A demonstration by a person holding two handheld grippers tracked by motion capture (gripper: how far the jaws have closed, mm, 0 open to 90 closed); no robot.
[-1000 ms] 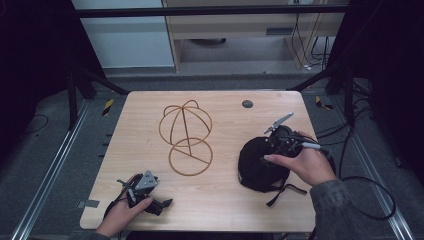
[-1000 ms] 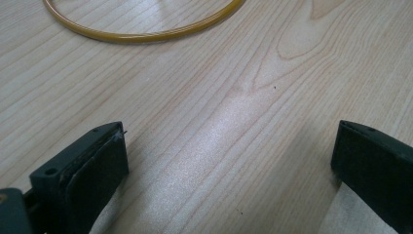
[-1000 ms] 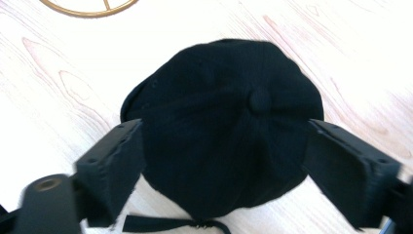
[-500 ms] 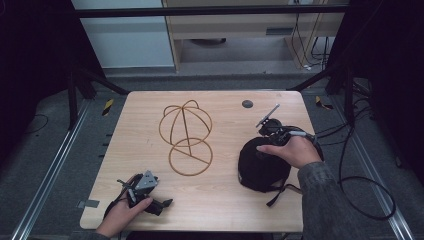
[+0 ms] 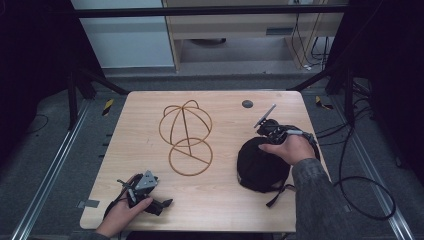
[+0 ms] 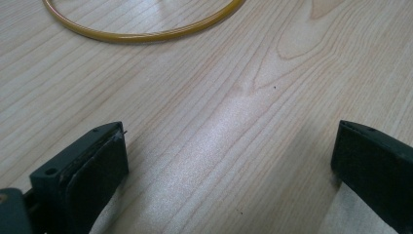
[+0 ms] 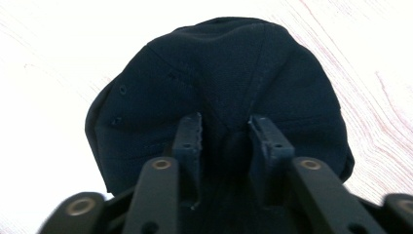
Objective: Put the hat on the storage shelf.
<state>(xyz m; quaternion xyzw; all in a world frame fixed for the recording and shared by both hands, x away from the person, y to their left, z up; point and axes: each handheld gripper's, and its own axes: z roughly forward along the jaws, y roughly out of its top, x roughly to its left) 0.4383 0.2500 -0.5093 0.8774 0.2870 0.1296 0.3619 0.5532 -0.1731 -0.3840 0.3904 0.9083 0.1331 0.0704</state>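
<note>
The step in hand looks like the grasp on the black cap (image 7: pixel 219 83). The right gripper (image 7: pixel 224 129) has just been closing, and its two jaws now stand narrow, pinching a fold of the cap's dark cloth at the crown seam, with the button of the crown between them. From that gripper the cap spreads forward and to both sides, lying flat on the pale wooden desk (image 7: pixel 370 58); in the high view the cap (image 5: pixel 260 167) sits under and just ahead of the right hand (image 5: pixel 290 149), near the desk's right edge, with a strap trailing off toward the person.

The left gripper (image 6: pixel 229 161) rests low over the desk with its jaws wide apart and nothing between them but bare wood; ahead of it lies the curved yellow-brown wire of the cap-shaped stand (image 6: pixel 141 34), well apart from the jaws. In the high view that stand (image 5: pixel 187 137) lies to the left of the cap, across the middle of the desk.

The next move, as I judge it, calls for a lift of the cap without losing the pinch, then carrying it toward the wire stand. The pinch takes in little cloth, so the cap may sag or swing.

No brand, label or writing can be read on the cap, the grippers or the desk.
</note>
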